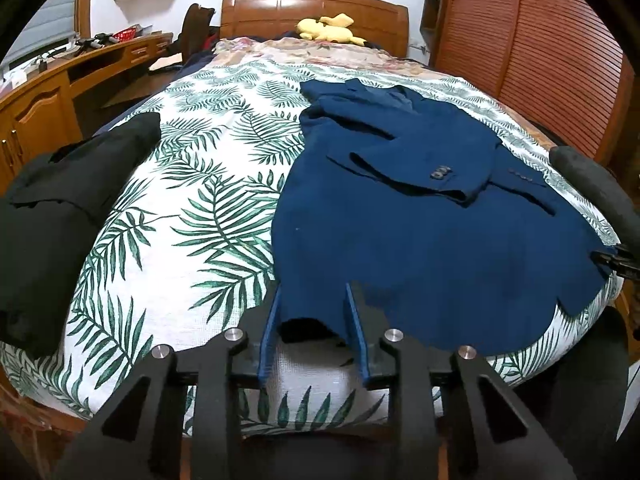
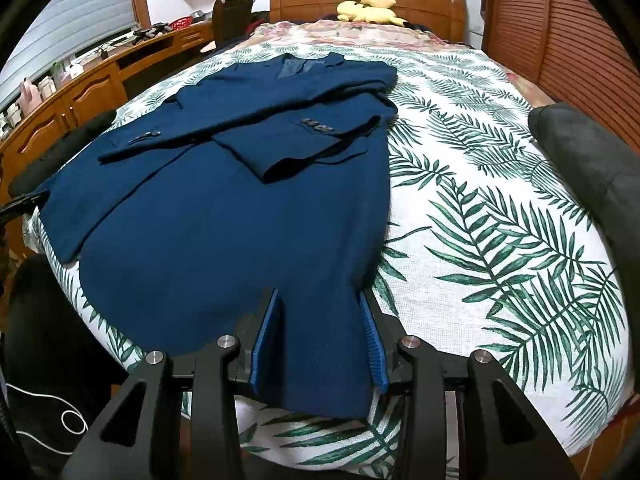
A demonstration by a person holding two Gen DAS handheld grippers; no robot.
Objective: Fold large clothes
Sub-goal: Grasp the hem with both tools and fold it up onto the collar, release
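I have the blue jacket point(image 2: 224, 216) flat on the bed point(image 2: 500, 240), its near hem corners between both grippers' narrowed fingers: left gripper point(image 1: 310, 312), right gripper point(image 2: 320, 320). If either grip is shallow, the hem may slip and the fold skew.

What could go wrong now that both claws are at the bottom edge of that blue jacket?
1. The left gripper has only a small corner of the blue jacket between its fingers, so the hem may slip out when lifted.
2. The two sleeves lie loosely crossed on top; lifting the hem could slide them askew.
3. The hem sits near the bed edge, so cloth let go could slide off.
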